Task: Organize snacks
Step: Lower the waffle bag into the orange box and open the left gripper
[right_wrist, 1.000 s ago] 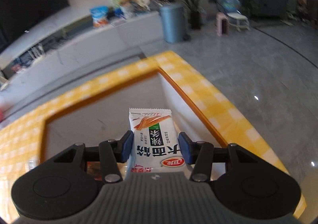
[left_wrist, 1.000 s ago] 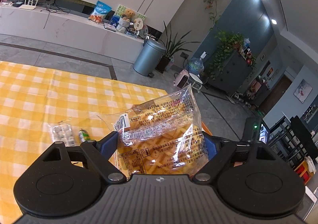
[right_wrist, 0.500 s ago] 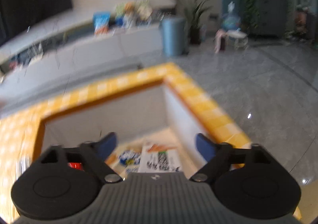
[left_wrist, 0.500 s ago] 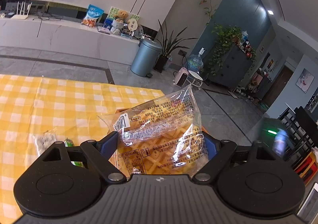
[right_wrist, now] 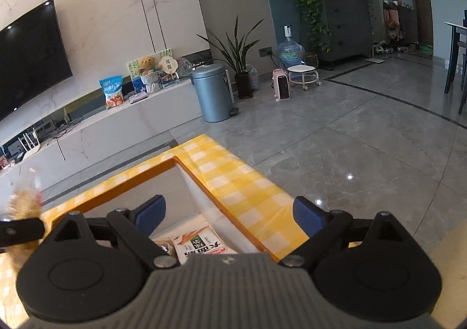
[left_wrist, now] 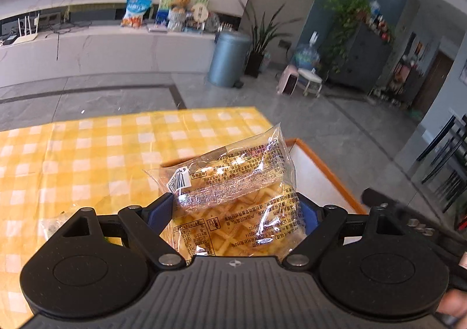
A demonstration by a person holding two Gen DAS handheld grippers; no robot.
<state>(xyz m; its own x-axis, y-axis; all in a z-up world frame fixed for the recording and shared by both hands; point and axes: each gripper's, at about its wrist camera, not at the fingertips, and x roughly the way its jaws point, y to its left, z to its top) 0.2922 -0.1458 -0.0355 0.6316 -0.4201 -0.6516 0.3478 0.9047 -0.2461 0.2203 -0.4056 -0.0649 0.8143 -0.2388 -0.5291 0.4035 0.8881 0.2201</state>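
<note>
The left gripper (left_wrist: 233, 212) clamps a clear-wrapped waffle pack (left_wrist: 233, 197) by its lower end, just outside the orange-rimmed box (left_wrist: 324, 165) on the yellow checked cloth. The pack looks light, crinkly, slippery and crushable; a grip across its body suits it. The right gripper (right_wrist: 230, 215) is opening, empty, above the box, where a noodle-snack packet (right_wrist: 201, 247) lies.

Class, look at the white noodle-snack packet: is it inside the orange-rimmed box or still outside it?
Inside. The white packet lies on the box floor, below the orange rim, beside another packet.
</note>
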